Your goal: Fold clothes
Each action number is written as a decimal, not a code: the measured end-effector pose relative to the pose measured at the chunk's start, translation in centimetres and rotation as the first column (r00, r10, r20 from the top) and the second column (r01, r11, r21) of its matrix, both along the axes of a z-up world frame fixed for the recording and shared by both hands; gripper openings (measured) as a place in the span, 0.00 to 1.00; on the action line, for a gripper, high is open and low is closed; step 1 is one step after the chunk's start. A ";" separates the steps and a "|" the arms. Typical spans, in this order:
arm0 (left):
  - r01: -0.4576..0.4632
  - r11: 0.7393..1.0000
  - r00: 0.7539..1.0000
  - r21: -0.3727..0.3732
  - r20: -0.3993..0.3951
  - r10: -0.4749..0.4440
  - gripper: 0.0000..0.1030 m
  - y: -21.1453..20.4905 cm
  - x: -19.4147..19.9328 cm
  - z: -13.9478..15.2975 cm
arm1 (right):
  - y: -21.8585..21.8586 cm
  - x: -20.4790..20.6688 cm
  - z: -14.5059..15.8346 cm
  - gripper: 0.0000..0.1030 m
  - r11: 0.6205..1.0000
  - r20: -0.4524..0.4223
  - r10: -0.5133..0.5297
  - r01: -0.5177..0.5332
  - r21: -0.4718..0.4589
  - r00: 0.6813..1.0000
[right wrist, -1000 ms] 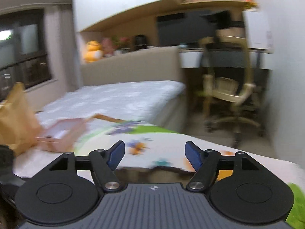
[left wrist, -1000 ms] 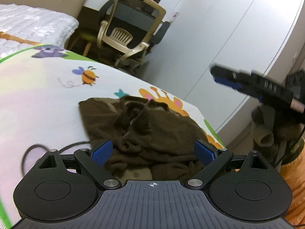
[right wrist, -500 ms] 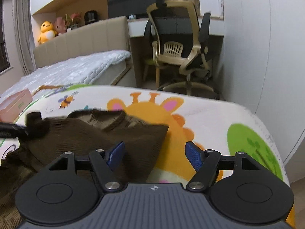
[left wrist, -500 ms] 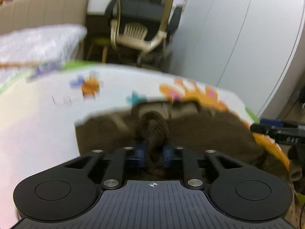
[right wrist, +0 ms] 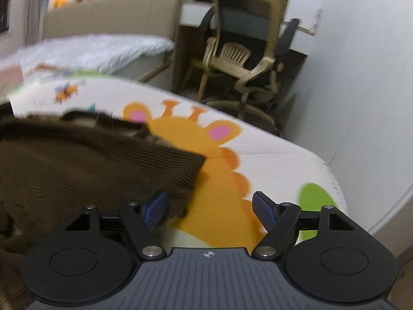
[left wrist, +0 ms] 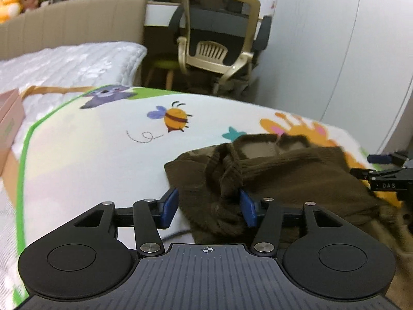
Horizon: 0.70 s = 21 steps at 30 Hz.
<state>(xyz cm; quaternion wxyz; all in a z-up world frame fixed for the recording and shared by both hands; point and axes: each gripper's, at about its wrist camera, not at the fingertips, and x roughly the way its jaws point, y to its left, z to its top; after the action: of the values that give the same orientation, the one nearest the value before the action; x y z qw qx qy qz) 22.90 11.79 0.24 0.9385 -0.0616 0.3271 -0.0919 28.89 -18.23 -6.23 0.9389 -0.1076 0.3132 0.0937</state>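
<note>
A dark brown knitted sweater [left wrist: 284,178] lies spread on a cartoon-print mat [left wrist: 90,155]. My left gripper [left wrist: 209,210] is open, its blue pads on either side of the sweater's left edge, with a bunched fold of knit between them. My right gripper [right wrist: 210,209] is open and empty; the sweater's ribbed corner [right wrist: 180,170] lies just ahead of its left pad, over the orange giraffe print. The right gripper also shows in the left wrist view [left wrist: 387,178] at the sweater's right side.
A beige office chair [left wrist: 219,49] stands beyond the mat beside a white wardrobe wall [left wrist: 335,51]. A bed with a white quilt [left wrist: 64,62] lies at back left. A pink box [left wrist: 10,118] sits at the mat's left edge. The mat's right edge [right wrist: 333,178] drops off.
My left gripper was shut on a bunch of sweater half a second ago and has now opened, letting it go. The sweater lies more spread out. The right gripper moved lower towards the ribbed corner.
</note>
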 end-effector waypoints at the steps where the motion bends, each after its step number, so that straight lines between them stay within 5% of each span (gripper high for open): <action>1: 0.017 1.000 1.000 -0.008 0.002 -0.017 0.59 0.4 -1.2 0.6 | -0.9 -1.1 0.7 0.72 1.000 0.015 0.007 -0.008 0.022 1.000; 3: 0.057 0.998 0.998 -0.017 0.003 -0.057 0.75 0.9 -3.9 1.7 | -2.5 -4.1 1.9 0.72 0.999 0.040 0.027 -0.029 0.038 0.999; 11: 0.191 0.981 0.980 -0.027 -0.041 -0.192 0.91 0.7 -15.4 2.2 | -6.1 -17.6 3.3 0.77 0.998 0.078 0.063 -0.063 -0.003 0.995; 15: 0.254 0.967 0.967 0.022 -0.035 -0.253 0.91 -1.4 -20.2 2.1 | -4.4 -23.9 2.8 0.80 0.983 0.016 0.180 -0.180 -0.019 0.983; 21: 0.331 0.933 0.943 0.140 -0.017 -0.332 0.94 -4.8 -25.0 1.7 | 1.3 -29.9 1.0 0.80 0.882 -0.081 0.470 -0.471 0.007 0.879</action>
<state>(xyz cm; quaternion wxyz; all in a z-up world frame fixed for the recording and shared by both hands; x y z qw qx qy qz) -2.11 6.94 1.97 0.9126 0.0614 0.3352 -0.2259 -0.98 -16.94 -5.23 0.8740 -0.1825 0.3158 0.3212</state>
